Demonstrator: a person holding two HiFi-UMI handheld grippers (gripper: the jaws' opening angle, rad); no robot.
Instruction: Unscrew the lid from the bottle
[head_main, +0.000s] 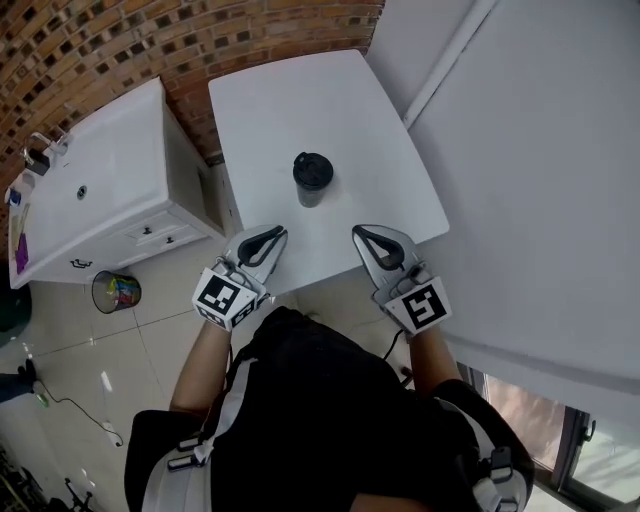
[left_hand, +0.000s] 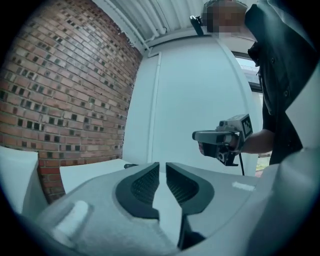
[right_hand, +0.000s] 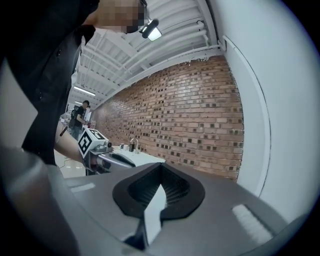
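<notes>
A dark bottle (head_main: 312, 180) with a black screw lid (head_main: 313, 167) stands upright on the white table (head_main: 300, 110), a little in from its near edge. My left gripper (head_main: 272, 235) hovers over that edge, short of the bottle and to its left, jaws all but touching with nothing between them. My right gripper (head_main: 362, 232) hangs level with it on the bottle's right, shut and empty. In the left gripper view, only a dark sliver of the lid (left_hand: 131, 165) peeks over my left gripper (left_hand: 162, 166). The right gripper view shows my right gripper (right_hand: 161, 166); the bottle is hidden there.
A white sink cabinet (head_main: 100, 190) with a tap stands left of the table against the brick wall (head_main: 120, 40). A wire bin (head_main: 115, 292) sits on the floor beside it. A white wall (head_main: 540, 150) runs along the right. A person (right_hand: 80, 117) stands far off.
</notes>
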